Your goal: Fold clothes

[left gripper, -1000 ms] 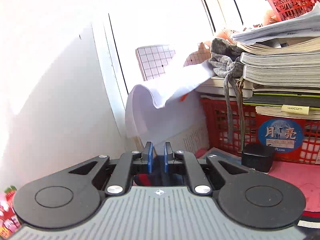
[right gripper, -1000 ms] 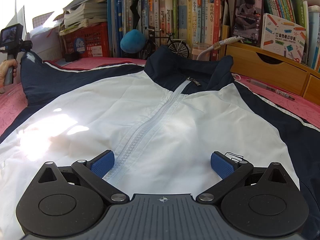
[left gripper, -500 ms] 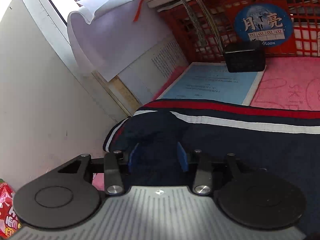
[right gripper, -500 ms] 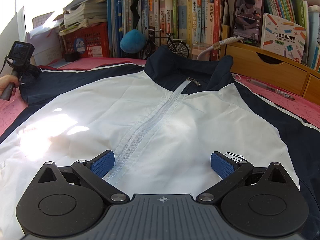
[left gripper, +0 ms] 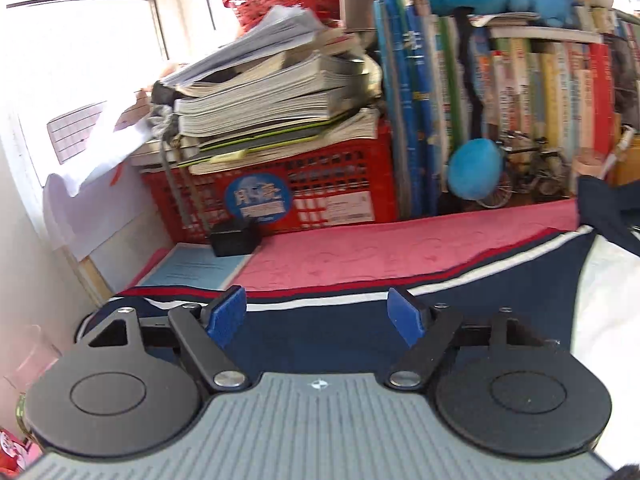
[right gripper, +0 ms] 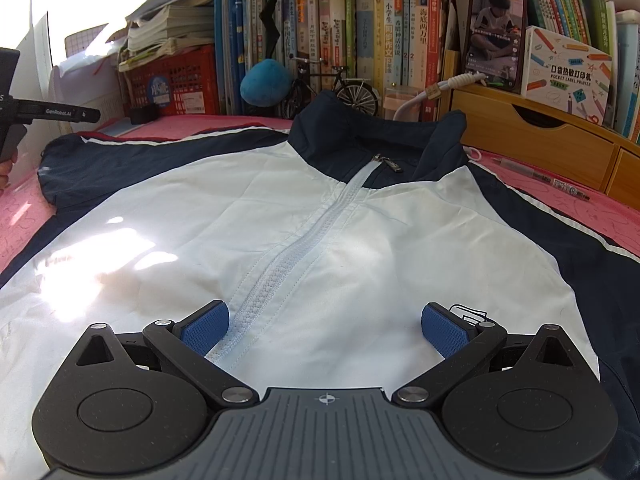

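Left hand-held gripper [left gripper: 316, 312], just opening, wide over jacket sleeve [left gripper: 320, 332], nothing gripped.

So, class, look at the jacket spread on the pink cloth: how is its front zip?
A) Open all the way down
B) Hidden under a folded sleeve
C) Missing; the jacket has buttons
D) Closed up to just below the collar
D: in the right wrist view the jacket lies flat with its zip closed, the pull sitting just below the collar.
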